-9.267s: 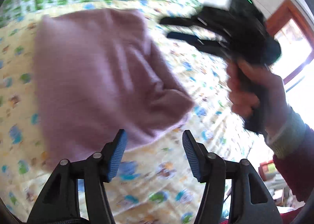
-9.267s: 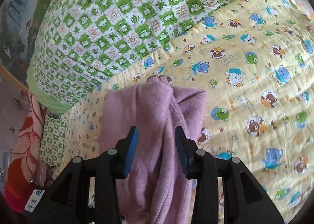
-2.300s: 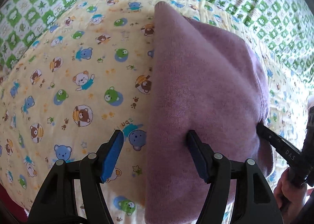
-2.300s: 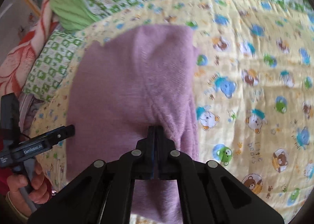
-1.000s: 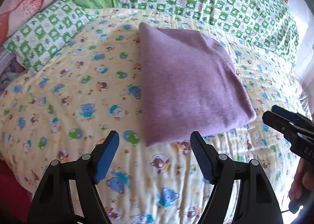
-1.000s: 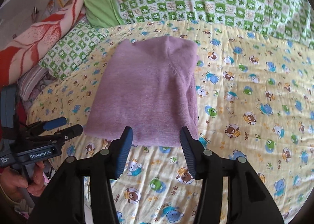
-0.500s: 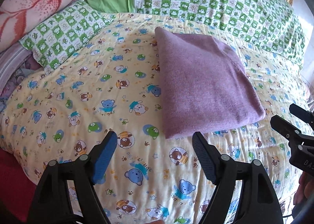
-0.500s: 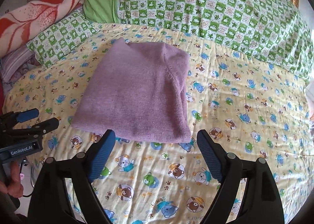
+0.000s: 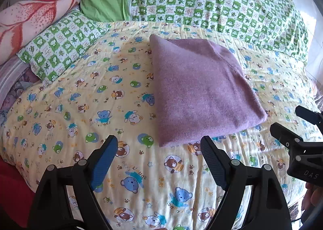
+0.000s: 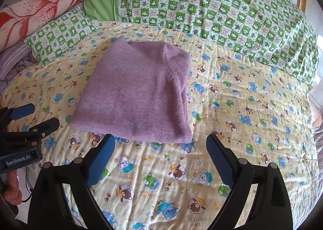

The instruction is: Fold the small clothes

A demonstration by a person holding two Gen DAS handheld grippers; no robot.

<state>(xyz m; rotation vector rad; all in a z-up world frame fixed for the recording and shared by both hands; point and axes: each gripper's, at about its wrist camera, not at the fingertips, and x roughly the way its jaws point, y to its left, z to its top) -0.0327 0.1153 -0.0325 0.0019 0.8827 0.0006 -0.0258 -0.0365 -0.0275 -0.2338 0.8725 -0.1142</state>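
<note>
Two grippers hang over the near part of the bed, both with jaws spread wide and nothing between them. The left gripper [image 9: 156, 164] and the right gripper [image 10: 160, 156] each sit just short of the near edge of the folded purple sweater [image 10: 137, 97], apart from it, with bare quilt showing between the blue pads and the cloth.

The sweater lies near the middle of the yellow bear-print quilt [image 10: 252, 113], well clear of the bed's side edges, as a flat, roughly square packet. From the right wrist view it is dead ahead; from the left wrist view it lies ahead and a little to the right, its long axis running away toward the green checked duvet [image 9: 212, 2] at the head of the bed. Neither gripper is clearly nearer, since both stand at the same near edge, one toward each corner.

The knit looks soft, thick and slightly fuzzy, with a raised seam and a doubled, rounded fold along its right side. The quilt under it is thin, puckered cotton. A green checked pillow [image 9: 60, 42] and a red-and-cream blanket [image 9: 30, 16] lie at the far left corner.

The fold looks finished, so any next move is likely a release or a light tidy of that near edge.
</note>
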